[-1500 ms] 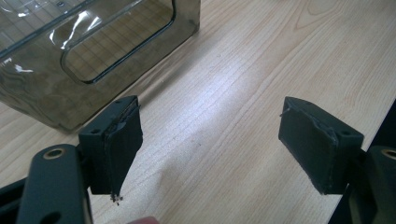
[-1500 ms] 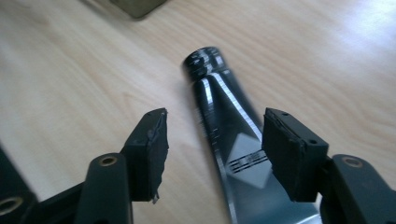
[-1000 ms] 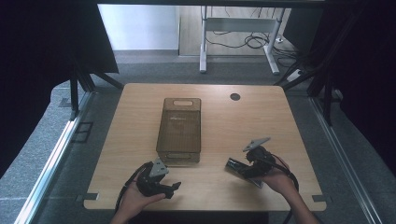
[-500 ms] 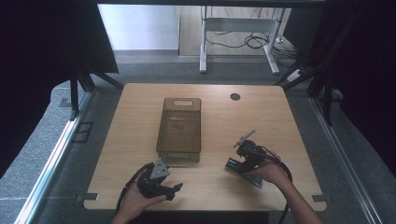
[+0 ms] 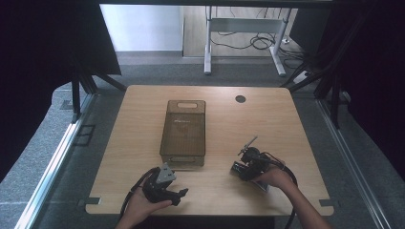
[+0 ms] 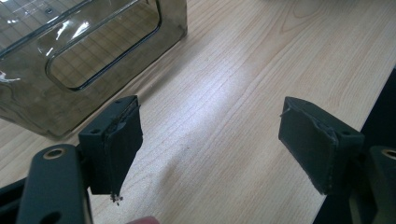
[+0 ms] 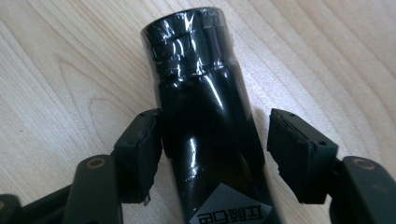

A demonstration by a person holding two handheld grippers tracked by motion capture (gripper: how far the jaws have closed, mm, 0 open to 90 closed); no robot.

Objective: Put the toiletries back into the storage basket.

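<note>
My left tool sits at the near edge of the counter, left of centre, in my left hand. In the left gripper view its jaws stand wide apart with bare wood grain between them; they have hold of nothing. Its cable loops round the near-left side of the tool.

To the right, slightly farther in, my right tool lies low over the counter in my right hand. In the right gripper view a black bottle, wrapped in glossy film, lies on its side on the wood between the jaws, its capped end pointing away from the camera. The left pad is touching the bottle's side or almost so; the right pad stands clear of it with a gap of wood showing. So the jaws are partly open around the bottle and not clamped on it. A grey label with white characters shows on the bottle at the bottom of that view.

Just beyond my left tool stands a smoky transparent bin, long and narrow, running away from me toward the far side. Its near end wall with a slot handle shows in the left gripper view.

At the far side, right of the bin, a round dark hole sits in the counter.
</note>
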